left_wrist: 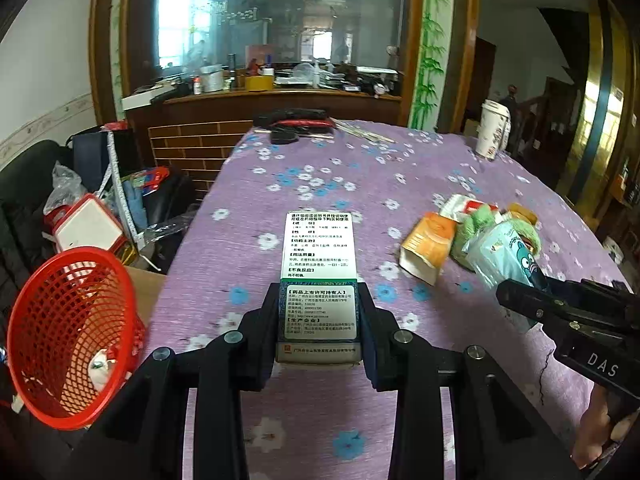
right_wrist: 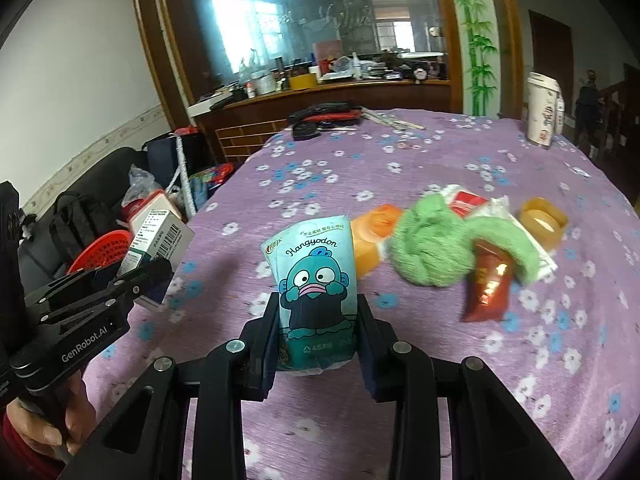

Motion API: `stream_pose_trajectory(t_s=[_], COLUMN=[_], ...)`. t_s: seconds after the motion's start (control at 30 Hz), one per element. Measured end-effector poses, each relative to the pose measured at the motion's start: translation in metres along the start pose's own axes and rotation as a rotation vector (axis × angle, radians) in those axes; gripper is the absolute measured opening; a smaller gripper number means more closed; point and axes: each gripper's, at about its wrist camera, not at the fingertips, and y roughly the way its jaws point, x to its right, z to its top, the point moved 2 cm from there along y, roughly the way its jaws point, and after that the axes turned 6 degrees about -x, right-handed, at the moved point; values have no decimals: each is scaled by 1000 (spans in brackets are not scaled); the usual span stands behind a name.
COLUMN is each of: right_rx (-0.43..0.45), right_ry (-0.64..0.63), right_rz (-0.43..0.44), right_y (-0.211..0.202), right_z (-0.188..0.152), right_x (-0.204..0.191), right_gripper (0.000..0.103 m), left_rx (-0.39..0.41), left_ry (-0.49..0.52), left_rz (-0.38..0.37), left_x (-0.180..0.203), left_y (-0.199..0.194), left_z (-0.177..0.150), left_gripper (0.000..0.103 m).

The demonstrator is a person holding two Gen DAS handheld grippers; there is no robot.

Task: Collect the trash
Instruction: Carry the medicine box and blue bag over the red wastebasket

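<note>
Both grippers loaded; the basket lies down-left of the left gripper.
It pinches a box lengthwise; the farther right gripper pinches a packet.

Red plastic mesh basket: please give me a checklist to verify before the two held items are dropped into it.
1. Left gripper shut on the white and green medicine box: ok.
2. Right gripper shut on the light blue tissue pack with a cartoon fish: ok.
3. Red plastic mesh basket mouth open and reachable beside the table: ok.
4. Room left in the basket, only a small white scrap inside: ok.
5. Either held item already over the basket: not ok, both hang above the purple flowered tablecloth.
6. Grip firm enough for the move: cannot tell.
</note>
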Motion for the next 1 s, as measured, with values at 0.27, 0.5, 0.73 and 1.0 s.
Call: stream_pose_trajectory(t_s=[0.27,0.5,0.73,1.0], right_rx=[-27,-65,-88,-110], right_ry=[-82,-160,-223,-293], right_rz=[55,127,197,238], right_y=[15,29,37,49], right_z=[14,24,32,38], right_x=[-44,-90,-136,-181], right_gripper=[37,37,38,38], left_rx=[25,45,67,52], left_ry=[-81,-148,-227,-321], left_rz=[45,94,161,237], left_x=[-44,-85,-137,-194], left_y=[-17,-34,-55,-63], left_z=[1,-2,-11,-32], left_gripper=[33,34,34,34])
